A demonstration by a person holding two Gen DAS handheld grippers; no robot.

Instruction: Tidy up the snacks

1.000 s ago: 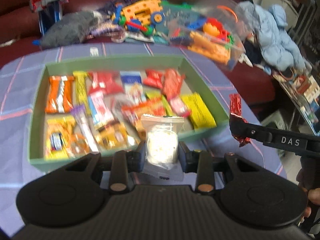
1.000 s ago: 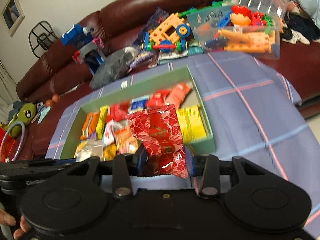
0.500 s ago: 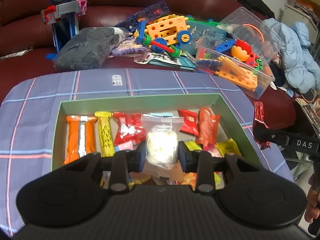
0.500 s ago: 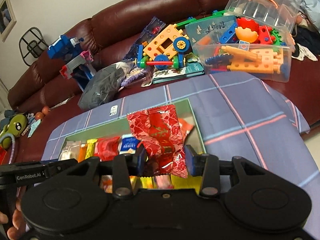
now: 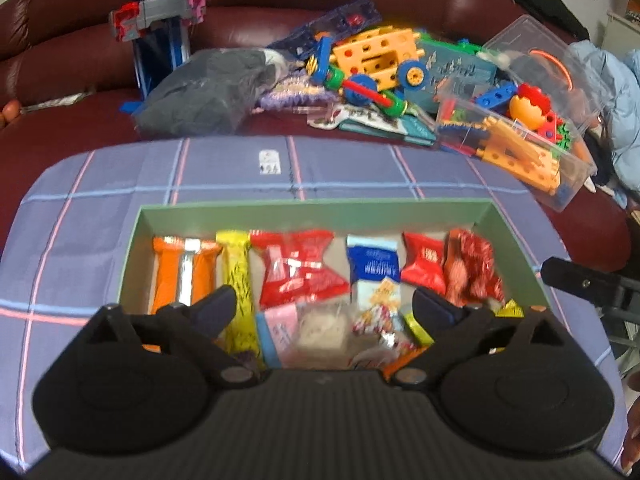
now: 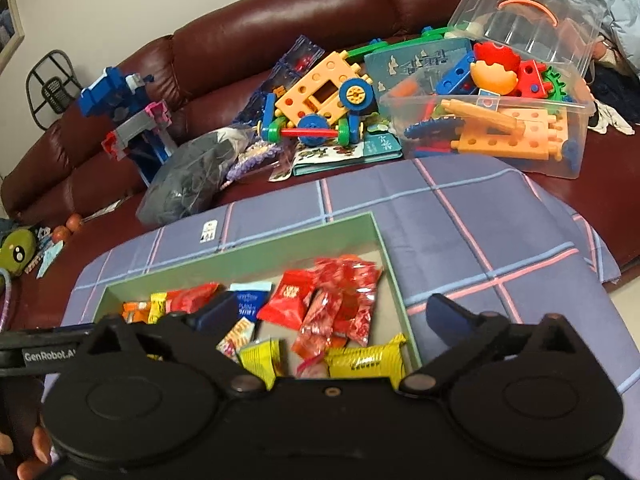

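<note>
At the bottom of each view, the left claw (image 5: pixel 322 308) and right claw (image 6: pixel 334 314) hang over the green box (image 5: pixel 312 209) on the desk (image 5: pixel 80 208), jaws opening and gripping nothing, presumably so snacks land inside. The clear pouch (image 5: pixel 322 330) and red packet (image 6: pixel 352 296) lie among wrappers mid-frame. The claw bodies hide the box's near edge, and blur makes the labels unreadable.

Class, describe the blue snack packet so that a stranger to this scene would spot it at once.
Find the green box on the checked cloth. Along its far wall lies a row of packets; the blue packet sits between two red ones, the only blue wrapper there.
</note>
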